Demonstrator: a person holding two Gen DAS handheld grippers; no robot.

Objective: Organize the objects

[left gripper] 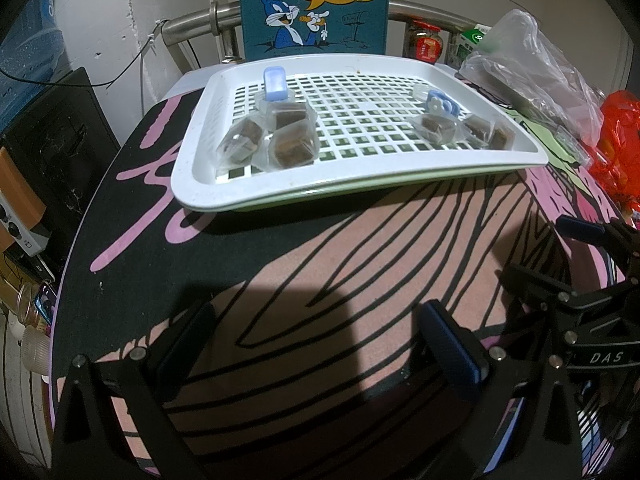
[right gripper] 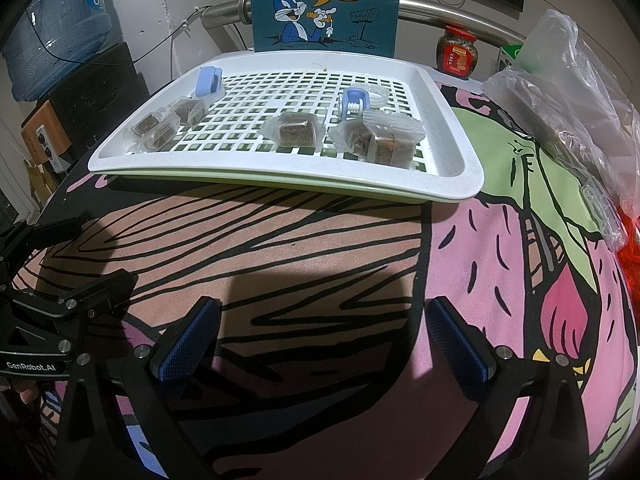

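Behind everything stands a whitewashed wall with a steel rail and a blue cartoon rabbit poster (right gripper: 324, 4). I take the white tray (right gripper: 460, 168) as my landmark. Under it spreads the surface (right gripper: 500, 280), covered by a soft printed mat in pink, green and black; the tray sits toward the mat's far edge, just in front of the poster, probably so that the near half stays free for my grippers.

To the tray's right lies a crumpled clear plastic bag (right gripper: 568, 80), thin and glossy. Behind the tray's right corner stands a red-labelled jar (right gripper: 457, 53).

The tray itself is rigid plastic with a perforated grid floor and a raised rim, resting on a green one of the same shape. On its floor the wrapped cake squares (right gripper: 296, 130) lie in two loose clusters, left and right: brown cubes in slack clear film, so I judge they will deform under a pinch. Behind each cluster sits a small blue clip (right gripper: 206, 82), hard and rounded.

My left gripper (left gripper: 320, 344) and right gripper (right gripper: 324, 336) hover over bare mat in front of the tray, fingers (right gripper: 188, 340) spread and empty, with ribbed blue pads.
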